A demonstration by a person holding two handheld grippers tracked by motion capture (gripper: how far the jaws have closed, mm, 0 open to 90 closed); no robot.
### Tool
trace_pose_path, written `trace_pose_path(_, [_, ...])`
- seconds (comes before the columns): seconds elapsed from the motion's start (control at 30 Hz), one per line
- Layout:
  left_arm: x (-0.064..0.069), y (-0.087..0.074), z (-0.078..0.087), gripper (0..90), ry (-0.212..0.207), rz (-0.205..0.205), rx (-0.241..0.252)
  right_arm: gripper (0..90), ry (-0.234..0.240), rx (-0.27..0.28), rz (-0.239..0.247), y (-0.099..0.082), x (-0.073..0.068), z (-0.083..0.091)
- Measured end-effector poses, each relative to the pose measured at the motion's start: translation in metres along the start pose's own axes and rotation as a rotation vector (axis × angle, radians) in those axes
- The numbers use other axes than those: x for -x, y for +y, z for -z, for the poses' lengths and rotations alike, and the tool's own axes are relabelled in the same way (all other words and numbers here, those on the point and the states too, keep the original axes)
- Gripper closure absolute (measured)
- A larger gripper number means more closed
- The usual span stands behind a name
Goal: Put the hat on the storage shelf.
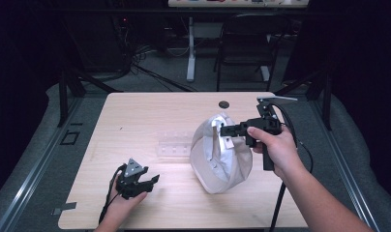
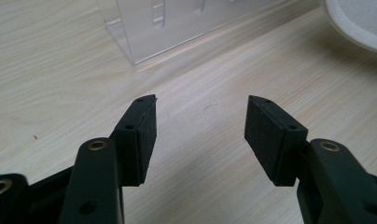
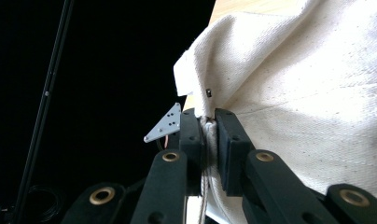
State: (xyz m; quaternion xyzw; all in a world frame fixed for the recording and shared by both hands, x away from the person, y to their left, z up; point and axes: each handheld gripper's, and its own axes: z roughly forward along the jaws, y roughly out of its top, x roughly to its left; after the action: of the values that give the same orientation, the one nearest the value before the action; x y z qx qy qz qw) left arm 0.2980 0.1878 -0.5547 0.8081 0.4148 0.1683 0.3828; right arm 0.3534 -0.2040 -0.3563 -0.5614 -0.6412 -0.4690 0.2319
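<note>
- The cream-white canvas cap [image 1: 218, 157] stands tilted on the pale wooden table [image 1: 135, 116], right of centre in the high view, its lower rim on the wood and its upper edge lifted.
- At the lower left of the high view, the left gripper [image 1: 152, 181], black with a grey three-cornered plate on top, is held low over the table in a person's left hand [image 1: 123, 200]; its cable trails toward the bottom edge.
- In the left gripper view its jaws stand wide apart with bare wood between them, gripping nothing; one black pad [image 2: 142, 135] shows at centre left.
- In the middle of the high view, a clear plastic rack [image 1: 174, 145] lies just left of the cap; in the left gripper view it sits at the top, with the cap's pale edge in the upper right corner.
- At the right of the high view, the right gripper [image 1: 223, 129] reaches leftward to the cap's upper edge, held by the right hand [image 1: 276, 147].
- In the right gripper view its jaws are closed tight on a seam fold of the cap's fabric, which fills the upper right of that frame.
- A small dark round disc [image 1: 224, 104] lies on the table near its far edge, above the cap.
- A dark folding chair [image 1: 247, 43] stands on the floor beyond the table, upper right of centre.
</note>
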Motion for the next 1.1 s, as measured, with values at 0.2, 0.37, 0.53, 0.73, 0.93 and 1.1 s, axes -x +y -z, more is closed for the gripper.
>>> trace_pose_path(0.2, [0.009, 0.006, 0.001, 43.4, -0.033, 0.001, 0.035, 82.0, -0.004, 0.011, 0.007, 0.009, -0.008, -0.002])
trace_pose_path(0.37, [0.020, 0.014, 0.005, 42.7, -0.050, -0.017, 0.059, 82.0, 0.002, 0.019, 0.004, 0.013, -0.013, -0.004])
trace_pose_path(0.53, [0.031, 0.029, 0.011, 41.4, -0.095, -0.047, 0.102, 82.0, 0.000, 0.025, 0.006, 0.020, -0.018, -0.007])
trace_pose_path(0.73, [0.050, 0.048, 0.012, 42.5, -0.127, -0.103, 0.130, 82.0, 0.004, 0.031, 0.014, 0.028, -0.024, -0.012])
trace_pose_path(0.93, [0.071, 0.067, 0.010, 45.1, -0.168, -0.143, 0.149, 82.0, 0.003, 0.049, 0.018, 0.037, -0.034, -0.015])
trace_pose_path(1.1, [0.087, 0.080, 0.008, 39.7, -0.190, -0.190, 0.179, 82.0, 0.000, 0.058, 0.021, 0.041, -0.037, -0.017])
